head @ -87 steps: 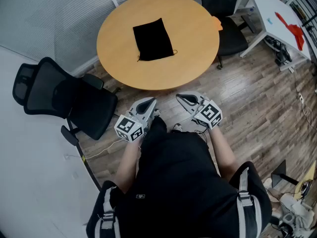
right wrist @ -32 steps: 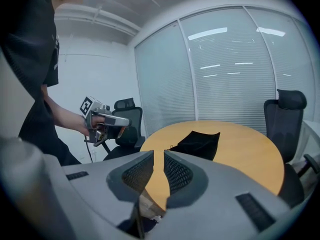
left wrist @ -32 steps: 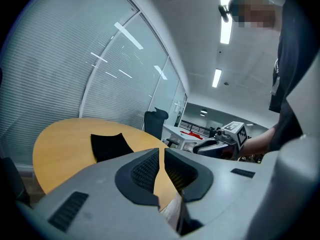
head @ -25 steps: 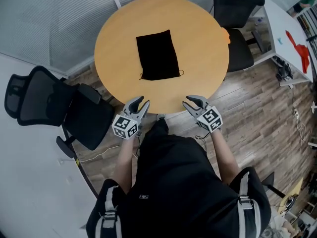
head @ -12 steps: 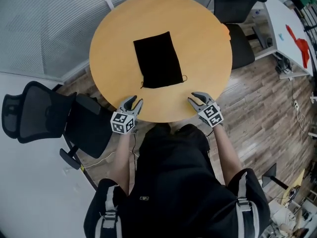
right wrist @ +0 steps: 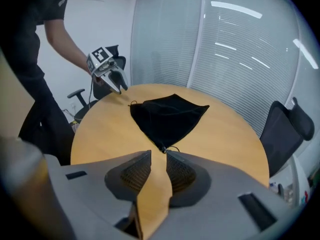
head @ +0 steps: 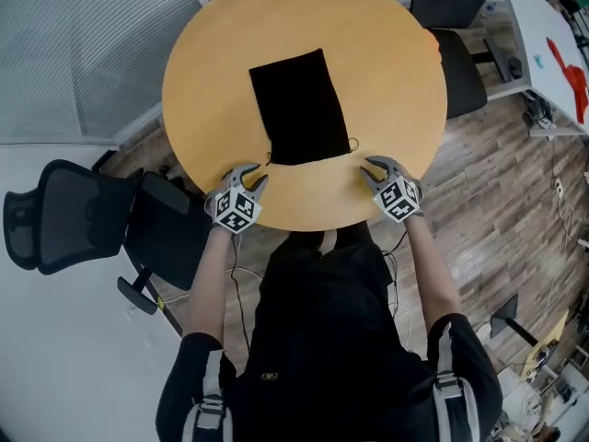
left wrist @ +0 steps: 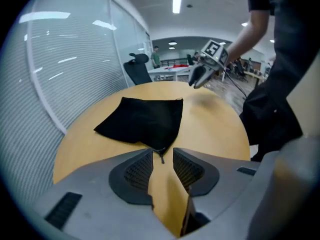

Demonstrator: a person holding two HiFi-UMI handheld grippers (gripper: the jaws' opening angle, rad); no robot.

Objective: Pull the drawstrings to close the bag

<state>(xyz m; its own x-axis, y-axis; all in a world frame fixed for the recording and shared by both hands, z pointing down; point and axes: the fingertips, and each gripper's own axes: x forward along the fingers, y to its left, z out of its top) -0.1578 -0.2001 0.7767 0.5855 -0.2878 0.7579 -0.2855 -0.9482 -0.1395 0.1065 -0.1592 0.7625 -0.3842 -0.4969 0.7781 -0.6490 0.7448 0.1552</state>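
Black bag (head: 299, 109), just ahead of L gripper (head: 251, 174) & R gripper (head: 370, 168) — jaws apart, just closing, empty

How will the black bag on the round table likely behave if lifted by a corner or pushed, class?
Probably floppy: the black bag lies flat and thin on the table, so a lifted corner should droop. Likely light, as no bulge suggests contents. Pushed, it would probably slide or wrinkle on the smooth wood, not roll.
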